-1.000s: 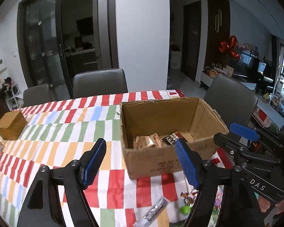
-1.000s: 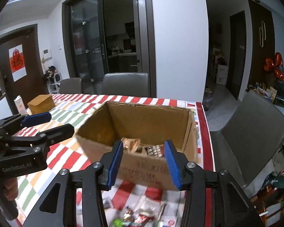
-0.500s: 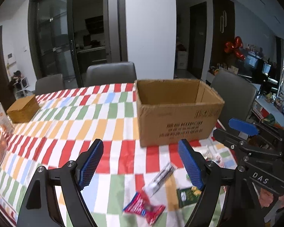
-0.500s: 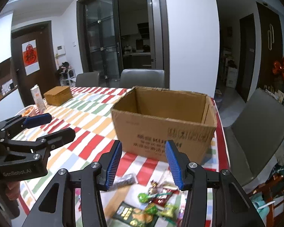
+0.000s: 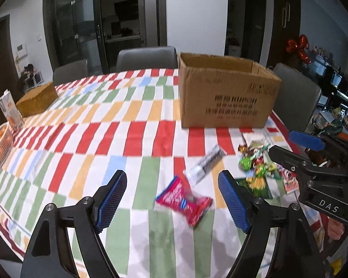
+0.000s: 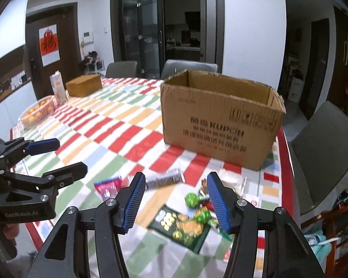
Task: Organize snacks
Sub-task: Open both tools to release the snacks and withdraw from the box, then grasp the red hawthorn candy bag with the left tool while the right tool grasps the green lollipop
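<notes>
A: Report finger state, both units

B: The left gripper has its fingers spread wide and grasps nothing. The right gripper is likewise released, fingers apart, nothing between the pads

A: Location of the snacks?

B: All loose on the checkered counter, near its front edge, toward the right side. The red packet lies flat between the left fingers in that view, below them and not touched. The silver bar wrapper lies just beyond it, tilted. The green packet lies below the gap of the right fingers, with green-wrapped candies beside its far edge. The cardboard box stands open-topped further back, near the right edge of the counter, well apart from both grippers

A: Differences between views?

B: The right wrist view shows the green packet in full; in the left wrist view it is partly hidden behind the right finger of the left gripper. The right view also shows the inner far wall of the box; its contents cannot be seen from either view. Both views show the fruit basket, the carton and the brown box near the left edge
</notes>
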